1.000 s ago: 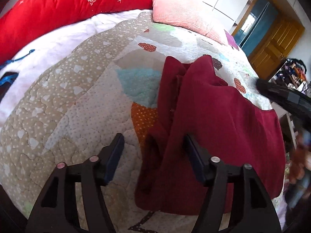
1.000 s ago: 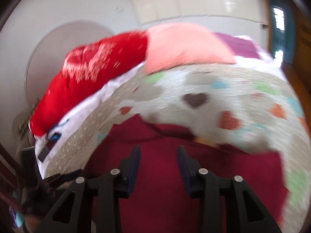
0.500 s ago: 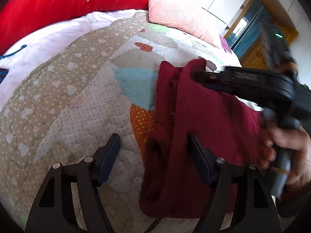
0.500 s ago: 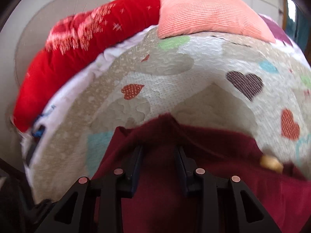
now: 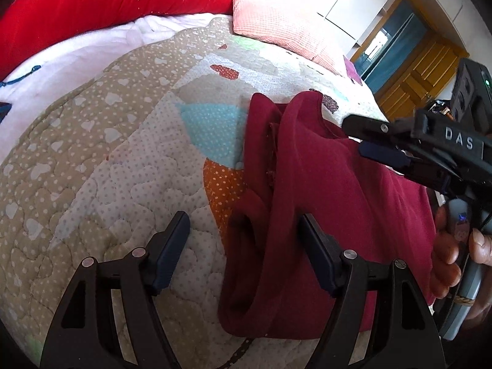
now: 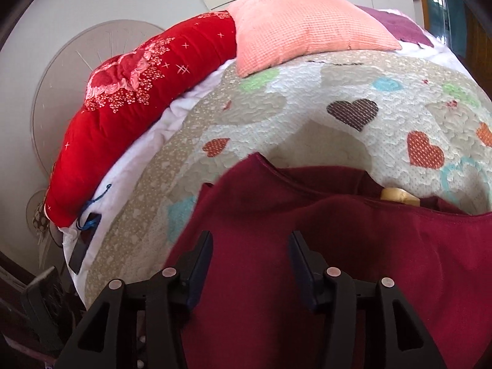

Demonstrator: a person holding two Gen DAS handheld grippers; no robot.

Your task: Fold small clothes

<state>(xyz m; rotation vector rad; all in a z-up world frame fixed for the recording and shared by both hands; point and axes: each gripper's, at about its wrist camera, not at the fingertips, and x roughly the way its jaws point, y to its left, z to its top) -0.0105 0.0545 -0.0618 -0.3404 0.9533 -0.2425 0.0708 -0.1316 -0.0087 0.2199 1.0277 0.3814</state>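
Garment (image 5: 323, 190), dark red, lies on the bed quilt (image 5: 123, 184), one side folded over. My left hand-held gripper (image 5: 243, 236) stands open astride that fold, ready to pinch. Right view: my right hand-held gripper (image 6: 250, 261) is opening above the cloth, nothing pinched, I judge to let it settle.

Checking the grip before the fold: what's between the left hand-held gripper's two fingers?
In the left wrist view, the left hand-held gripper straddles bare heart quilt and the maroon garment's rumpled left edge; neither pad presses it.
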